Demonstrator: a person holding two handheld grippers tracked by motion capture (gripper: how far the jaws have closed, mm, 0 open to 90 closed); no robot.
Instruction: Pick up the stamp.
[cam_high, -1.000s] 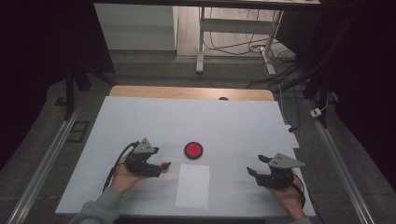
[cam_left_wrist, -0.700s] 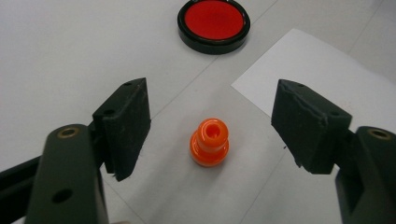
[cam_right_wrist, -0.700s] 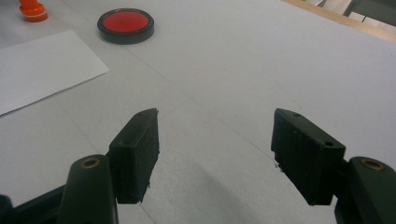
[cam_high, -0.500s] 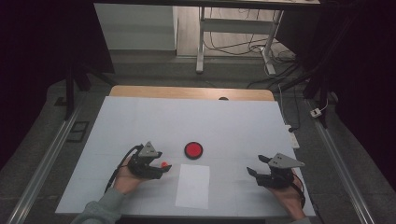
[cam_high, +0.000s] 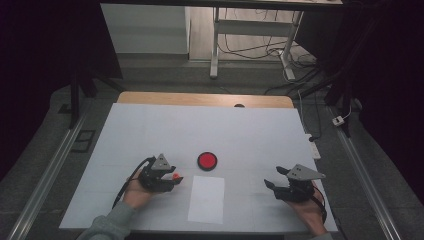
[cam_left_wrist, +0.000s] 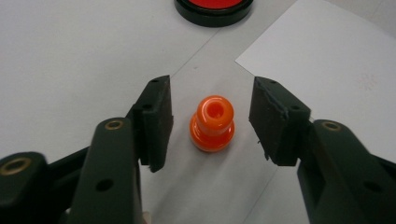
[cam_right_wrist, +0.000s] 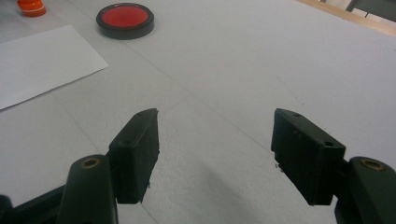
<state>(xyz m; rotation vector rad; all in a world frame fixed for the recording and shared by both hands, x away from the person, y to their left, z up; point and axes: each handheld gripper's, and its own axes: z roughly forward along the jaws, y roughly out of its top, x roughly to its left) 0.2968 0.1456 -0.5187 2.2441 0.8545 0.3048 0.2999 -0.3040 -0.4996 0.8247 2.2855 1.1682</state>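
White tabletop (cam_high: 150, 130): left hand-held gripper (cam_left_wrist: 211, 119) closing around orange peg (cam_left_wrist: 212, 123).

Orange knob (cam_left_wrist: 212, 123) – glossy; red disc (cam_high: 207, 160), black rim; white paper (cam_high: 206, 198); pale grey table (cam_high: 200, 125).

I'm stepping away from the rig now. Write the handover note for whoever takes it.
Left gripper: fingers have just been closing around the orange stamp, not yet touching it.
Right gripper: open, holding nothing, off to the right.
Stamp stands upright on the table, beside the white paper; red ink pad sits just beyond.
Done: approach.
Left: grasp the stamp; probably ink it and stamp the paper.
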